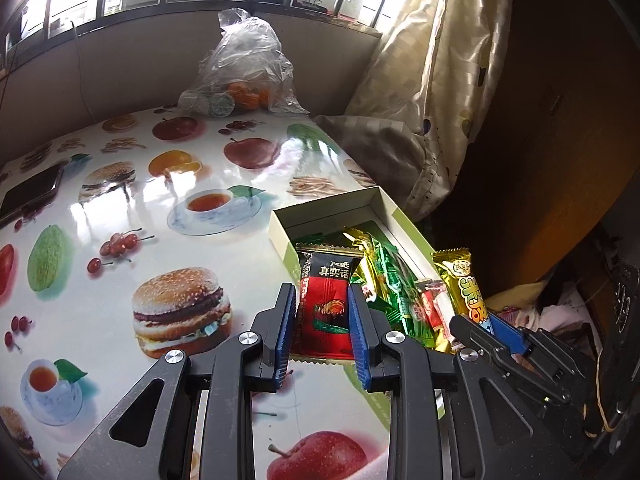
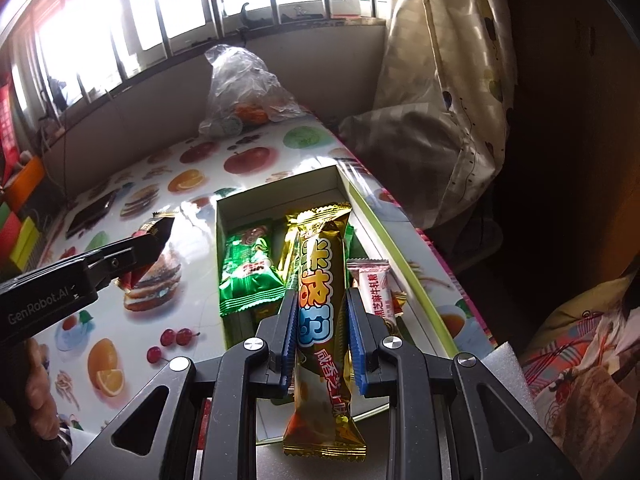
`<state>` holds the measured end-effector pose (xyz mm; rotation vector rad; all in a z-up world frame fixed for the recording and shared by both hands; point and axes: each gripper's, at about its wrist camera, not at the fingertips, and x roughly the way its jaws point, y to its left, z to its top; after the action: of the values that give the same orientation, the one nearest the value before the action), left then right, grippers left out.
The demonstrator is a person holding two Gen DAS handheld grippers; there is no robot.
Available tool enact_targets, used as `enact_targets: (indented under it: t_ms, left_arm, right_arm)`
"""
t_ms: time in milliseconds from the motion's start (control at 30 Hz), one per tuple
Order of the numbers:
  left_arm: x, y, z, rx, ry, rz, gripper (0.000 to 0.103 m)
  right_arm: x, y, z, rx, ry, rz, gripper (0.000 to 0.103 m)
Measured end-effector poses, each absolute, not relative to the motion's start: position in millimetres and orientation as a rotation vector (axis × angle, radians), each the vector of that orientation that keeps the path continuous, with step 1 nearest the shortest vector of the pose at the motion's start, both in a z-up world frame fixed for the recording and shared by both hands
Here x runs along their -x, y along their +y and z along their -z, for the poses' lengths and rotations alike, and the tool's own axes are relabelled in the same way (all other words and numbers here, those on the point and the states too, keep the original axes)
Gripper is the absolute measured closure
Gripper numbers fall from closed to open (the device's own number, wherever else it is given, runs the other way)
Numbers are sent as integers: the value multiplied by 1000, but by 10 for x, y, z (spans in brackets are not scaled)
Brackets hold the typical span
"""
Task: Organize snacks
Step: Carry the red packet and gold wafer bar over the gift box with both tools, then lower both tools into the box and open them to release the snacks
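My left gripper (image 1: 322, 300) is shut on a red and black snack packet (image 1: 324, 300) and holds it at the left edge of the open white box (image 1: 280, 228). My right gripper (image 2: 322, 308) is shut on a long gold snack bar (image 2: 322, 280) and holds it above the box (image 2: 222, 216). The right gripper and gold bar (image 1: 464, 288) also show in the left wrist view at the box's right side. The left gripper (image 2: 156, 236) with its packet shows left of the box in the right wrist view. Inside the box lie a green packet (image 2: 248, 268) and a white and pink packet (image 2: 374, 284).
The table (image 1: 120, 248) has a glossy food-print cover. A clear plastic bag with oranges (image 1: 244, 72) stands at the back by the window wall. A dark phone (image 1: 30, 196) lies at the left. A curtain (image 1: 432, 80) hangs past the table's right edge.
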<state>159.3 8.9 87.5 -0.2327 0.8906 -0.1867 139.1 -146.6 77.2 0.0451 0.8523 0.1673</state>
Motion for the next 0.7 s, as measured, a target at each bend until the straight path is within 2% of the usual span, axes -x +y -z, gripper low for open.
enact_targets:
  t_ms: [700]
  left_arm:
    - [-2036, -342, -521, 174, 971, 208, 76]
  right_arm:
    - [-1655, -1711, -498, -9, 897, -152, 81]
